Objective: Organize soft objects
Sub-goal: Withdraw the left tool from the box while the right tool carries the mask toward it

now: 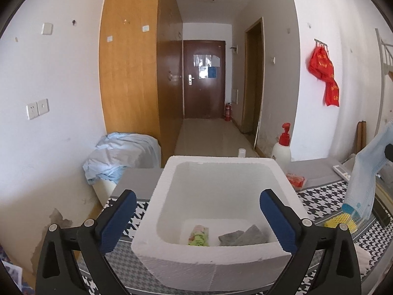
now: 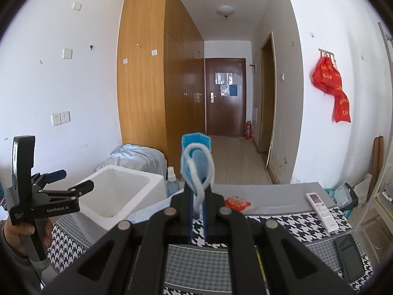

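A white foam box [image 1: 216,211] stands on the houndstooth table, right in front of my left gripper [image 1: 196,211], which is open and empty with its fingers either side of the box. Inside lie a green packet [image 1: 199,236] and a grey cloth [image 1: 242,236]. The box also shows in the right wrist view [image 2: 118,191]. My right gripper [image 2: 197,184] is shut on a blue face mask [image 2: 196,157] with white ear loops, held up in the air to the right of the box. The mask also hangs at the right of the left wrist view [image 1: 366,172].
On the table are a red packet [image 2: 237,202], a white remote [image 2: 321,207], a dark phone [image 2: 348,258], a pump bottle [image 1: 282,150], a spray bottle [image 2: 171,182] and a yellow mesh item [image 1: 342,220]. A cloth-covered bin [image 1: 122,157] stands left of the table.
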